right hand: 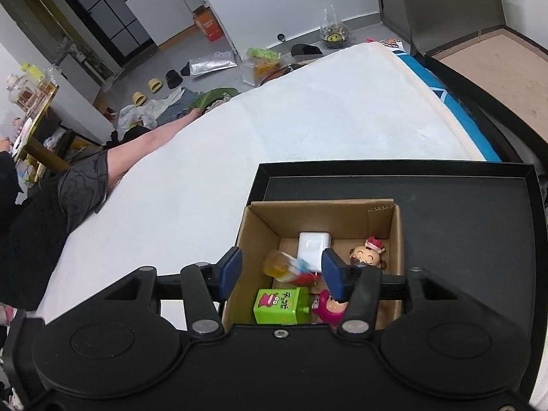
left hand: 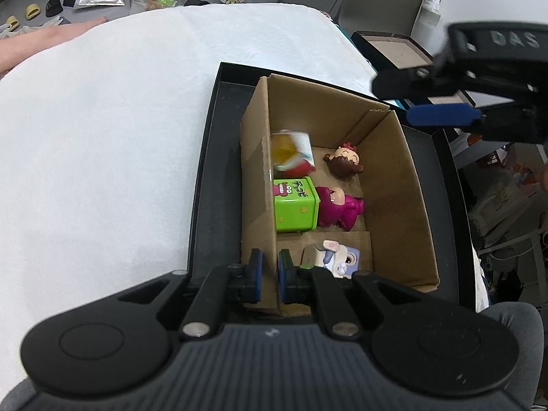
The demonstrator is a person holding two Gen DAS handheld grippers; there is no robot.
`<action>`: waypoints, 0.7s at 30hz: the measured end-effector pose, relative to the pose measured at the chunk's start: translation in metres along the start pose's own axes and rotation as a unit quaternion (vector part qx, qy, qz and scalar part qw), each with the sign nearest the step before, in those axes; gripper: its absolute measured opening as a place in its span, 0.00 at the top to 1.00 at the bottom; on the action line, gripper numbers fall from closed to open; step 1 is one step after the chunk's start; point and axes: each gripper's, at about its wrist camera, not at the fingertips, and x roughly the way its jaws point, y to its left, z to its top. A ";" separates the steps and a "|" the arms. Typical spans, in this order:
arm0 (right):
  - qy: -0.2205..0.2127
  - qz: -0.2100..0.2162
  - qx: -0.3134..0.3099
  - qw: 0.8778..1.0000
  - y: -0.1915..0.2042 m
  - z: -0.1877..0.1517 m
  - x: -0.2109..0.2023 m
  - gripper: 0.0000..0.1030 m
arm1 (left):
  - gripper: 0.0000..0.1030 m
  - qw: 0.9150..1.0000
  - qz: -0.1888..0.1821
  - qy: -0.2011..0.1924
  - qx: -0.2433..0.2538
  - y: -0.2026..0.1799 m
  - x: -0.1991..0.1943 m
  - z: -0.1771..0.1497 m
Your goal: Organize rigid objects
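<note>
Your left gripper (left hand: 269, 275) has its blue-padded fingers pinched tight on the thin near wall of the corrugated cardboard box (left hand: 394, 185), low in the left wrist frame. Your right gripper (right hand: 281, 272) has its fingers parted, gripping nothing; between them a blurred yellow-and-red packet (right hand: 289, 267) sits loose over the box floor. The box stands inside a shallow matte black tray (right hand: 462, 205) on the soft white bed (right hand: 274, 120). Inside lie a glossy green rectangular tin (left hand: 296, 203), a magenta figurine (left hand: 339, 209), a round brown-haired figurine (left hand: 344, 161) and a smooth white block (right hand: 313, 246)
</note>
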 end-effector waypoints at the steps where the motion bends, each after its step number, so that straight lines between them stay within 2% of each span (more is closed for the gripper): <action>1: 0.000 0.001 -0.001 1.000 -0.002 -0.001 -0.002 0.50 | 0.92 1.000 0.000 -0.001 0.000 0.000 0.000 0.000; 13: 0.003 0.007 0.009 1.000 -0.025 -0.015 -0.026 0.50 | 0.93 1.000 0.005 -0.010 0.001 -0.002 -0.005 -0.002; 15: 0.002 0.008 0.010 1.000 -0.029 -0.018 -0.030 0.46 | 0.93 1.000 0.006 -0.014 0.004 -0.002 -0.008 -0.003; 21: 0.000 0.009 0.013 1.000 -0.039 -0.029 -0.040 0.45 | 0.93 1.000 0.014 -0.019 0.009 -0.005 -0.013 -0.004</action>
